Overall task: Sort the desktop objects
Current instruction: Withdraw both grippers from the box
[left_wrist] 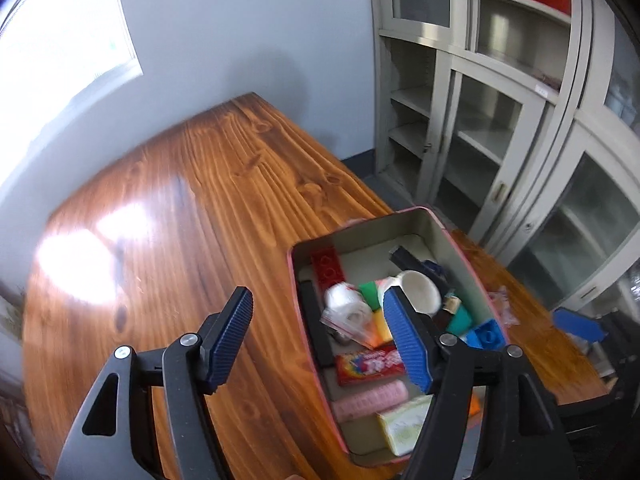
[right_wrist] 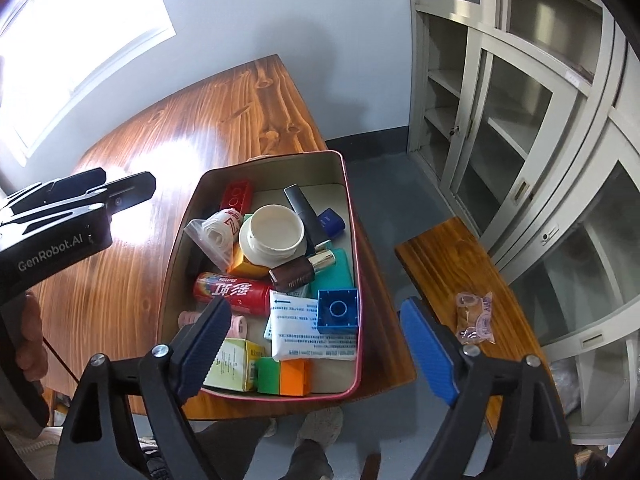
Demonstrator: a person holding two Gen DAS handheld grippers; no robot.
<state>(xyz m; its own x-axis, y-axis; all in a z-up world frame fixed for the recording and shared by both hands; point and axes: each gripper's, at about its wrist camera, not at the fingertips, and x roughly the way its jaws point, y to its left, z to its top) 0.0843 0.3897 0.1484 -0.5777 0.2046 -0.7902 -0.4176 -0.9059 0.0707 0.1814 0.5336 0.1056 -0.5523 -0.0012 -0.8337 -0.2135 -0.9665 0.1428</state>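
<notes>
Right wrist: glossy wooden table (right_wrist: 168, 148), grey cabinets (right_wrist: 520, 128), window (right_wrist: 72, 40)

"GenRobot.AI" is printed on the left claw (right_wrist: 96, 192); the red candy tube (right_wrist: 234, 294) reads "彩虹".

wooden table (right_wrist: 168, 148), pink tin (right_wrist: 357, 280), bench (right_wrist: 444, 256), packet (right_wrist: 475, 317)

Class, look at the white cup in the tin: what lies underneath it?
The white cup rests tilted on an orange box and touches a brown bottle inside the tin. Whatever lies directly beneath the cup is covered.
</notes>
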